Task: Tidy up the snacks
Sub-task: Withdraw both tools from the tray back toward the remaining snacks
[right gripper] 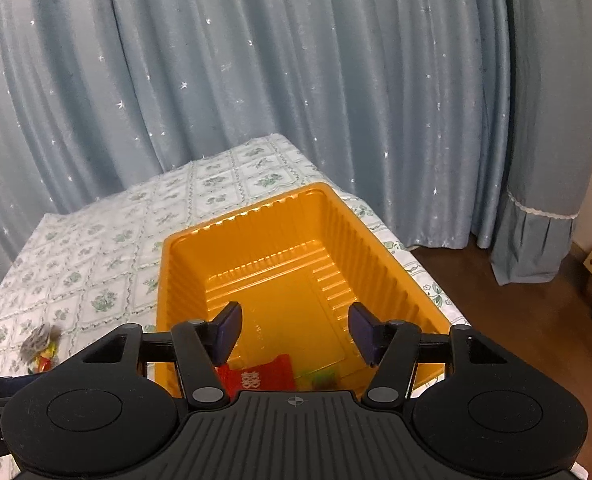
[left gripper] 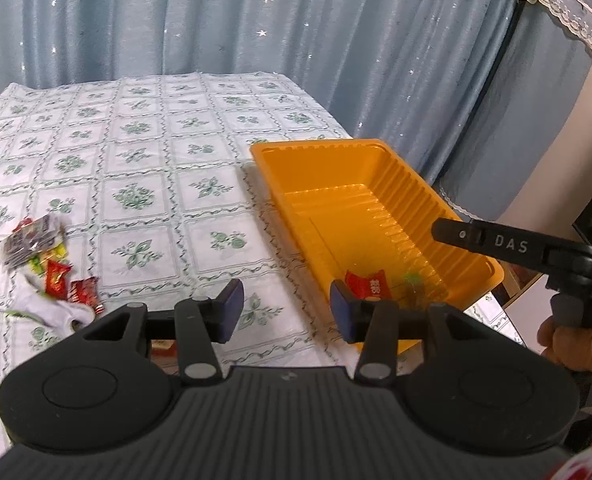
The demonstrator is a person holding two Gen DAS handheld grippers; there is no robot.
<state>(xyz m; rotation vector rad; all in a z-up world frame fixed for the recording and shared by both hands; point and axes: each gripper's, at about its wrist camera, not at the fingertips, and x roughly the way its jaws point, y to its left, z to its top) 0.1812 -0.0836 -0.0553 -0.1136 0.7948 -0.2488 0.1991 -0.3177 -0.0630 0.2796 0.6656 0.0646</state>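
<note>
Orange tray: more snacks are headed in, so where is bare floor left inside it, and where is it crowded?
The orange tray is bare across its far and middle floor, bordered by the ribbed walls. Only the near end is taken, by a red packet and a green candy, below the open right gripper. On the tablecloth, the snack pile crowds the left edge.

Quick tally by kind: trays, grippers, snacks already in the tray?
Orange tray: 1
Grippers, left gripper and right gripper, both open and empty: 2
Snacks in the tray, red packet and green one, blurred: 2
Total: 5
More snacks sit in a pile on the tablecloth, too jumbled to count.
</note>
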